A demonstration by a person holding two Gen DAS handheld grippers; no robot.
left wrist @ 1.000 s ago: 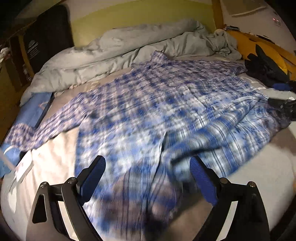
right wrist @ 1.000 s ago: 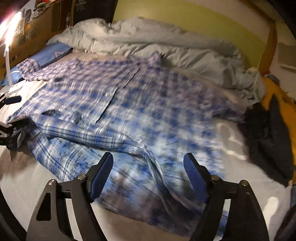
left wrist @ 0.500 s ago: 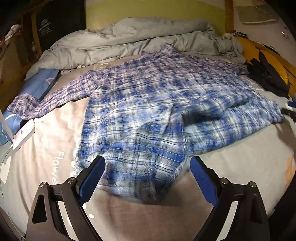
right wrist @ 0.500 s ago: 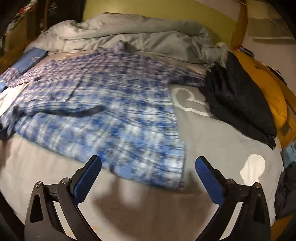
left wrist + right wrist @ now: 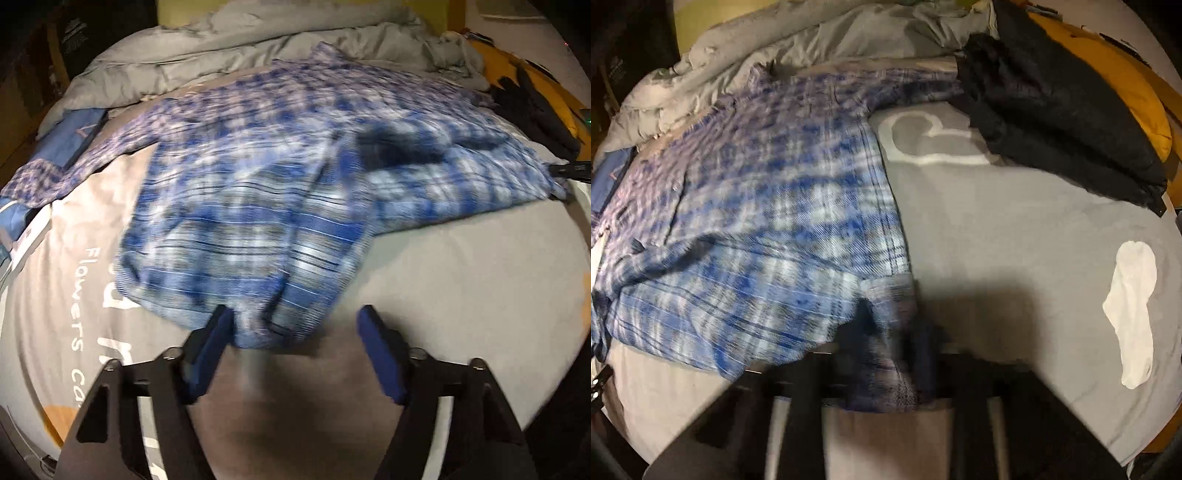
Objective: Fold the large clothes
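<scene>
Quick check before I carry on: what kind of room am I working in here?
Most likely a bedroom. The plaid shirt lies spread on a bed with a printed grey sheet, a rumpled grey duvet is bunched at the far end, and dark clothes are piled to one side.

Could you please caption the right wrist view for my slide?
Right gripper shut on the plaid shirt hem, on the grey bedsheet.

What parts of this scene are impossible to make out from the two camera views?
- Right wrist view: the right gripper is smeared by motion blur and draped by the plaid shirt.
- Left wrist view: the shirt's weave is blurred.
- Left wrist view: the sheet lettering is cut off behind the left gripper.
</scene>
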